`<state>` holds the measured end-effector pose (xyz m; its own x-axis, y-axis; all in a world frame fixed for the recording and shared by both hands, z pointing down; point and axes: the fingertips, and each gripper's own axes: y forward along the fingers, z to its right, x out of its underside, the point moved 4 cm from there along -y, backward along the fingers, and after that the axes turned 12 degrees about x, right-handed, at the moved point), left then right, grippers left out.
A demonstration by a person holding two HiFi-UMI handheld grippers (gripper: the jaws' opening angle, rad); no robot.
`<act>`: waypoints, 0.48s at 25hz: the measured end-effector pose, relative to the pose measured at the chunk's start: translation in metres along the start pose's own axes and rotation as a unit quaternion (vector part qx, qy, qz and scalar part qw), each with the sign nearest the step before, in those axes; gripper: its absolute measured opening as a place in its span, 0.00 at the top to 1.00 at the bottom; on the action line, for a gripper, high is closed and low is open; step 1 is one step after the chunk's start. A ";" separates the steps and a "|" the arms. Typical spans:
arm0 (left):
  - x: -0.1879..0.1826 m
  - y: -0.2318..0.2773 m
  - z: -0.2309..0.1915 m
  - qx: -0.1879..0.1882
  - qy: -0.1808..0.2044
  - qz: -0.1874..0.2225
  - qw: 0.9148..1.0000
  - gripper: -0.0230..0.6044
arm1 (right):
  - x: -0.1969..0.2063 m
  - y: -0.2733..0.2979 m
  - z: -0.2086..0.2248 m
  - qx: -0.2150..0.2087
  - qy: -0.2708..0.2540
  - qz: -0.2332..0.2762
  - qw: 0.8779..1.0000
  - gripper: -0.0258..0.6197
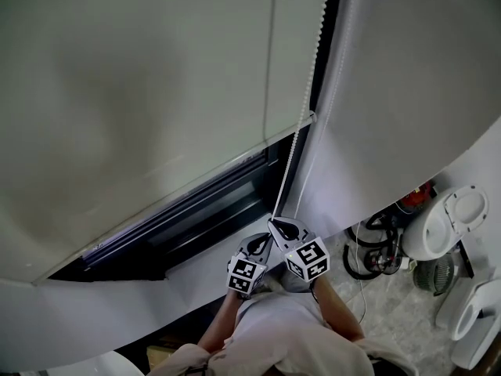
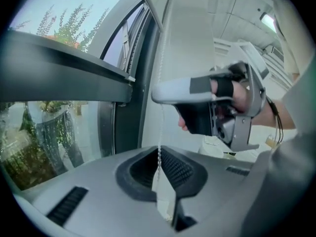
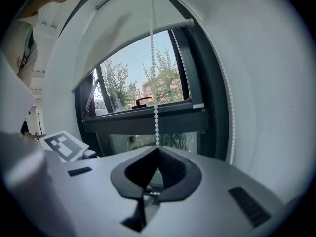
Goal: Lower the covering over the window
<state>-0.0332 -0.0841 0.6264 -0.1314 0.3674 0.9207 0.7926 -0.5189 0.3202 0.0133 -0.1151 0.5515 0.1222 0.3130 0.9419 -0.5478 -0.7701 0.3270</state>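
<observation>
Head view: the blind (image 1: pixel 141 92) is hanging partway down the window (image 1: pixel 211 210), with glass showing under its bottom edge. The bead chain (image 1: pixel 301 120) is running down the window's right side. My right hand-held gripper (image 1: pixel 275 225) is pinching that chain, jaws pressed together. My left hand-held gripper (image 1: pixel 261 247) is nipping the same strand just below it. I'm expecting trouble if the beads start slipping through the pads, or if a sideways tug jams the chain. If I'm holding the wrong strand of the loop, pulling will be raising the blind instead.

One left gripper (image 1: pixel 263 244) and one right gripper (image 1: pixel 275 223) are being counted. One blind (image 1: pixel 117 92), one bead chain (image 3: pixel 154 83) and one window (image 3: pixel 123 83) are being counted too.
</observation>
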 end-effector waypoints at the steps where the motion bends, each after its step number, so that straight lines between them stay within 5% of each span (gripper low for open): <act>1: -0.004 -0.002 0.002 0.000 0.002 0.003 1.000 0.93 | 0.004 -0.001 0.000 0.000 0.002 -0.004 1.000 0.97; 12: -0.090 -0.040 0.014 0.009 0.049 0.080 0.996 0.86 | 0.008 -0.002 0.006 0.003 0.005 -0.006 1.000 0.97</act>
<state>-0.0448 -0.0851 0.5279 -0.0601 0.2040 0.9771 0.8185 -0.5502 0.1652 0.0208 -0.1145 0.5583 0.1207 0.3279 0.9370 -0.5405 -0.7700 0.3391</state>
